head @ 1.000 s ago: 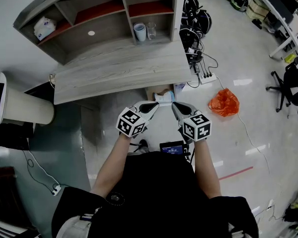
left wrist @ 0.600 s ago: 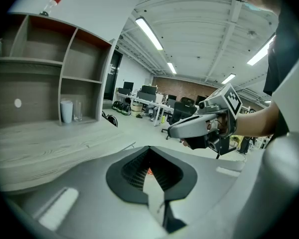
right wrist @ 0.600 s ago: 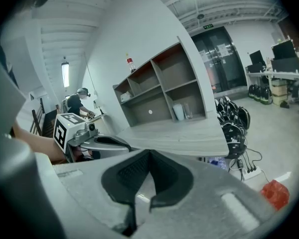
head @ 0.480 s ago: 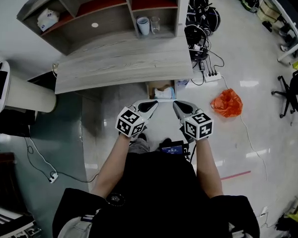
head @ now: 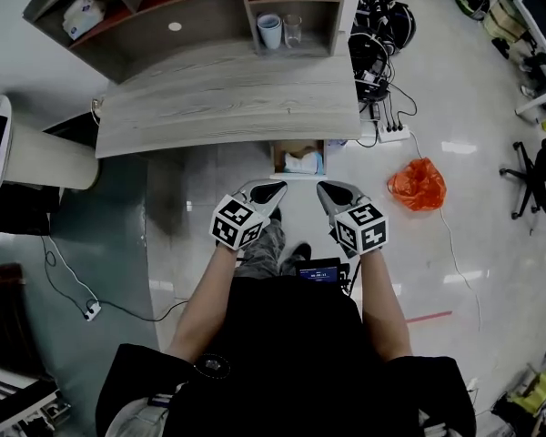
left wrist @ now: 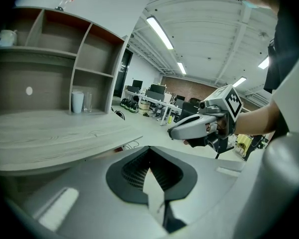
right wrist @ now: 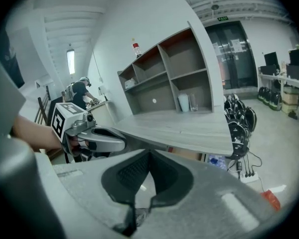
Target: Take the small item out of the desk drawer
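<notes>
In the head view an open drawer (head: 278, 157) sticks out under the front edge of the grey wooden desk (head: 227, 107). A white and light-blue item (head: 302, 162) lies inside it. My left gripper (head: 275, 189) and right gripper (head: 325, 189) hover side by side just in front of the drawer, above the floor. Each has its jaws shut with nothing between them. The left gripper view shows its own shut jaws (left wrist: 149, 149) and the right gripper (left wrist: 202, 126) beside them. In the right gripper view its jaws (right wrist: 149, 153) are shut, and the left gripper (right wrist: 92, 136) is at the left.
A shelf unit (head: 200, 16) stands on the desk with a cup (head: 269, 31) and a glass (head: 293, 29). Right of the desk are cables and a power strip (head: 391, 133). An orange bag (head: 417, 186) lies on the floor. A white cylinder (head: 36, 157) stands left.
The desk and drawer have shifted up the head view, and more of the drawer shows. Both grippers keep their pose side by side and now sit slightly farther from the desk edge.
</notes>
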`<state>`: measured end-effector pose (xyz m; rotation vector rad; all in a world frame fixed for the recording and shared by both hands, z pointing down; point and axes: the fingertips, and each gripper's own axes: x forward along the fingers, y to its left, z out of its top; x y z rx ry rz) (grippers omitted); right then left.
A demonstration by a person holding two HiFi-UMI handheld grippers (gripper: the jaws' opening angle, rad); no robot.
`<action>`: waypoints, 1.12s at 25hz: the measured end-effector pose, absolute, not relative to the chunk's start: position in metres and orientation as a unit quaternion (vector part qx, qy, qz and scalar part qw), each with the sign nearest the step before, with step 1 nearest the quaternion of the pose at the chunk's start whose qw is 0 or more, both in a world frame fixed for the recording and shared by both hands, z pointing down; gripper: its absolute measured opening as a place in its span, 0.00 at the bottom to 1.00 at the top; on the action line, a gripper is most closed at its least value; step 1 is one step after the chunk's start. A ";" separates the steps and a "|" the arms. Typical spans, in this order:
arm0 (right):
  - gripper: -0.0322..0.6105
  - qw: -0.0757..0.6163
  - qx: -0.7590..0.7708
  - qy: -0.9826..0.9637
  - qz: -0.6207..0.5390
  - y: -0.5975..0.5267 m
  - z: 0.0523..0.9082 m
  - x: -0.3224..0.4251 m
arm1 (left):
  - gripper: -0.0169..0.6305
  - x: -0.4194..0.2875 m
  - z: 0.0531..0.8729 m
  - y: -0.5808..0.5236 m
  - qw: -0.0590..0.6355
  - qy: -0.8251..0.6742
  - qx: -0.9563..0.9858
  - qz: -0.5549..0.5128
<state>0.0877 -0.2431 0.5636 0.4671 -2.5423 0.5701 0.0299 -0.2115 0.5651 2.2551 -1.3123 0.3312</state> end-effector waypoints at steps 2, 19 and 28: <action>0.05 0.252 0.170 -0.930 0.207 -0.246 0.568 0.084 | 0.03 0.027 0.570 -0.215 0.259 -0.482 0.829 0.119; 0.05 0.345 0.119 -0.918 0.157 -0.283 0.637 0.043 | 0.03 0.002 0.631 -0.246 0.309 -0.474 0.817 0.109; 0.05 0.391 0.100 -0.905 0.132 -0.296 0.684 0.033 | 0.03 -0.006 0.663 -0.257 0.324 -0.471 0.812 0.114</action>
